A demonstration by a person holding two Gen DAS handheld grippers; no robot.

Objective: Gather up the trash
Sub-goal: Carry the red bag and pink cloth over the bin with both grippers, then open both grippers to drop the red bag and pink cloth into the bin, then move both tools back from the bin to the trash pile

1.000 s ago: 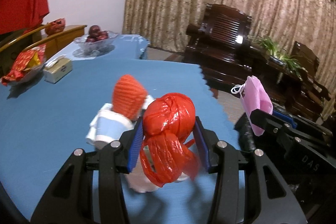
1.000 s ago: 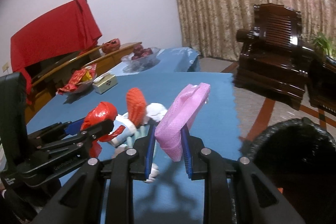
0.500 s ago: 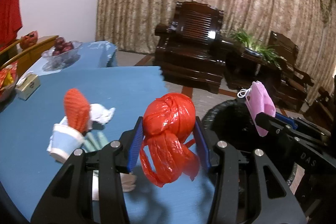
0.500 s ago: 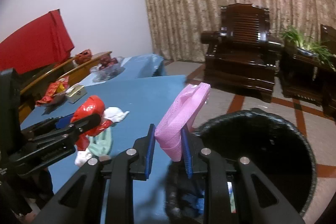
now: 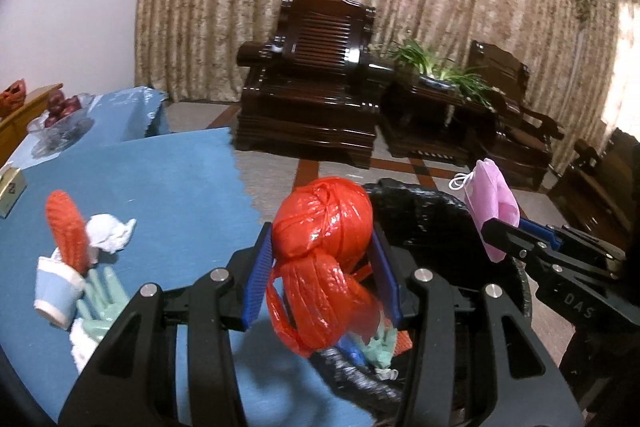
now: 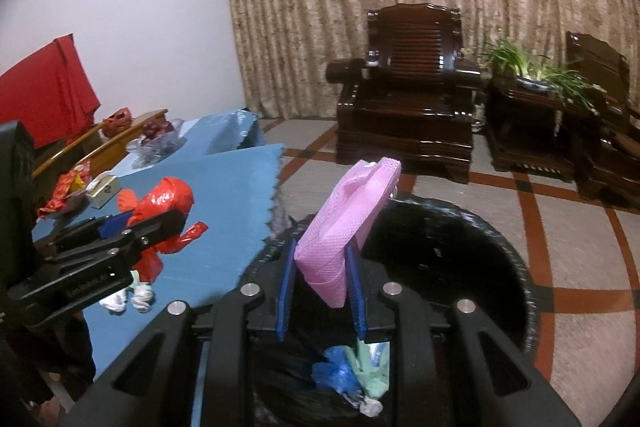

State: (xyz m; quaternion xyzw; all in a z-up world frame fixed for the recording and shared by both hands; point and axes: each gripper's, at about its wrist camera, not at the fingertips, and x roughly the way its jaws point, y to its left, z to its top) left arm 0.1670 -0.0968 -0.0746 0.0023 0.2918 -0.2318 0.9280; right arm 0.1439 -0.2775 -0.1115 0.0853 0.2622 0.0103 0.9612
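Note:
My left gripper (image 5: 322, 267) is shut on a knotted red plastic bag (image 5: 322, 227) and holds it over the table's right edge, beside the black-lined trash bin (image 5: 424, 211). My right gripper (image 6: 322, 291) is shut on a folded pink face mask (image 6: 348, 219) and holds it above the open trash bin (image 6: 500, 267). The bin holds blue and green scraps (image 6: 348, 375). The mask (image 5: 494, 203) and right gripper also show at the right of the left wrist view. The red bag (image 6: 166, 203) shows at the left of the right wrist view.
On the blue table (image 5: 168, 179) lie an orange foam net (image 5: 66, 227), a white tissue (image 5: 110, 233), a paper cup (image 5: 56, 291) and a green glove (image 5: 102, 299). A fruit bowl (image 5: 60, 109) stands far back. Dark wooden armchairs (image 6: 408, 99) stand across the floor.
Both grippers have swung right, away from the table, with their loads. The trash bin has come into view under the right gripper and beside the left one.

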